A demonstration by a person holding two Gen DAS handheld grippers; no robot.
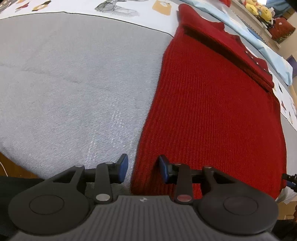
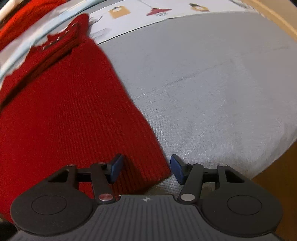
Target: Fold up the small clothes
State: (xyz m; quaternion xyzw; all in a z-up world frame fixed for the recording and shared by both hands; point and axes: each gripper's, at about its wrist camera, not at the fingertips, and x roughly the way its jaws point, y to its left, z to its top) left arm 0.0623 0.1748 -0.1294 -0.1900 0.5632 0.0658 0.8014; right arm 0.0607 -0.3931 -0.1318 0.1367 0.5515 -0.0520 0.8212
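A red ribbed knit garment lies flat on a grey cloth, with a folded band and small studs at its far end. My left gripper hangs low over the garment's near left corner. It is open, one blue pad over the grey cloth and the other over the knit, so the left edge runs between them. In the right wrist view the garment fills the left half. My right gripper is open astride the near right corner, its left pad over the knit and its right pad over the grey cloth.
Beyond the grey cloth lies a white sheet with printed pictures and a pale blue cloth. Yellow plush toys sit on a shelf at the far right. A brown wooden surface shows past the cloth's near edge.
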